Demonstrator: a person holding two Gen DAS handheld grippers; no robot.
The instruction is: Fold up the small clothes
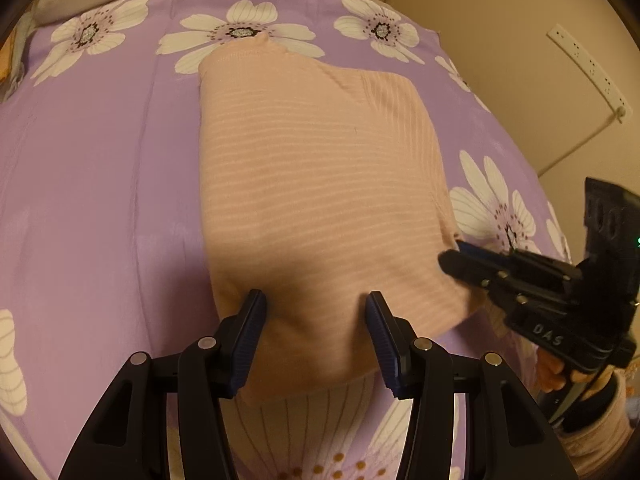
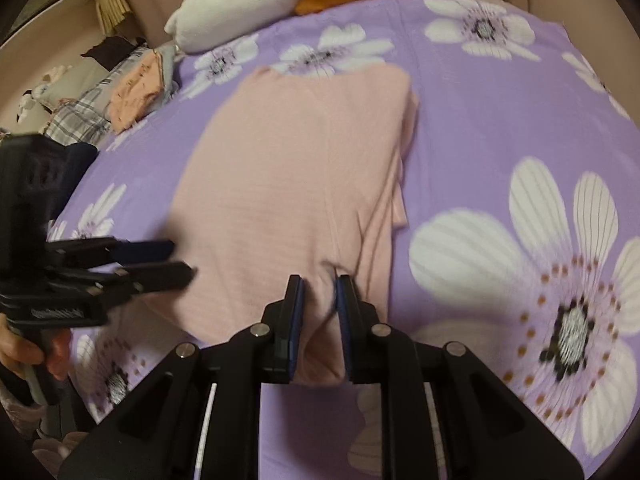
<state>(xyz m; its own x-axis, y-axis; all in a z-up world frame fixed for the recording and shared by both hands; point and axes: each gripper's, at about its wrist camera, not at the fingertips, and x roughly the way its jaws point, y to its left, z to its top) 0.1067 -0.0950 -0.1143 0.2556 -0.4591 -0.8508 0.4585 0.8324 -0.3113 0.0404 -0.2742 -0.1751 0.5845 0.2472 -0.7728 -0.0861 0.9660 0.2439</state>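
Pink garment (image 1: 316, 184) lies folded flat on the purple flowered bedsheet (image 1: 100, 168). My right gripper (image 2: 319, 292) is clenched on a ridge of fabric at its near edge, while my left gripper (image 1: 316, 312) hangs over the near hem, released. White pillow (image 2: 236, 12) sits at the bed's far end.

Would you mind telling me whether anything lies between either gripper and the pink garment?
Nothing visible does. The left gripper stands open over the pink garment's near edge, and the right gripper has a fold of its near right corner between its pads. Only the bedsheet surrounds it.
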